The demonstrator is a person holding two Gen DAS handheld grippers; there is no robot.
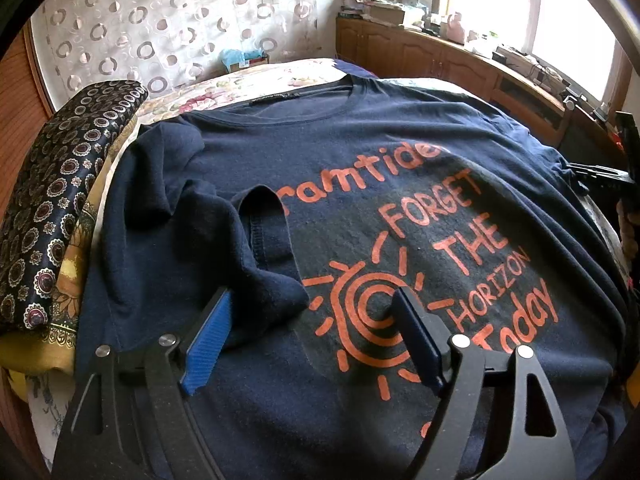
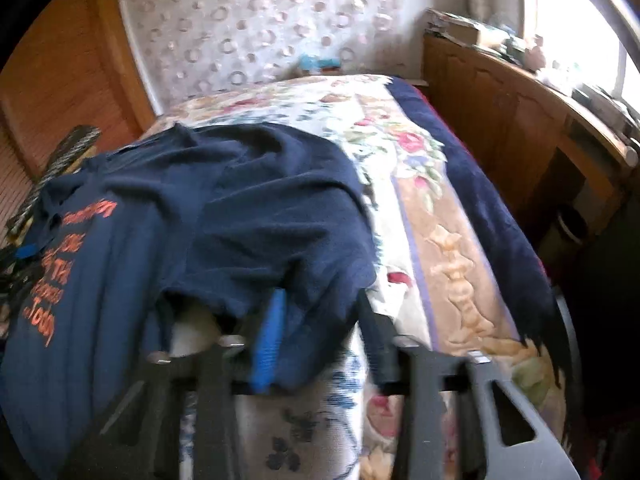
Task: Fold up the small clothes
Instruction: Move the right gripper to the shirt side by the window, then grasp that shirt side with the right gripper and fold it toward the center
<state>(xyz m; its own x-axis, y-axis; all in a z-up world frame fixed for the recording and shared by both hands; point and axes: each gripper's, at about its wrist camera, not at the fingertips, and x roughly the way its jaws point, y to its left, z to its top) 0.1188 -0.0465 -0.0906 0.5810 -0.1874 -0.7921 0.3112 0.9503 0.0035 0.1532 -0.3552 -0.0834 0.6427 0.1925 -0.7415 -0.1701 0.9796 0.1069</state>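
Observation:
A navy T-shirt with an orange sun and lettering lies face up on the bed. One sleeve is folded in over the chest. My left gripper hovers low over the print, open, with the tip of that folded sleeve lying loose between its fingers. In the blurred right wrist view, the T-shirt hangs toward the bed's side. My right gripper has its jaws partly closed around the other sleeve, which bunches between them and covers both fingertips; the hem is lifted off the bed.
A dark patterned cushion over a yellow cloth lies left of the shirt. The floral bedspread with a navy border extends right of it. Wooden cabinets with clutter run under the window; a circle-patterned curtain hangs behind.

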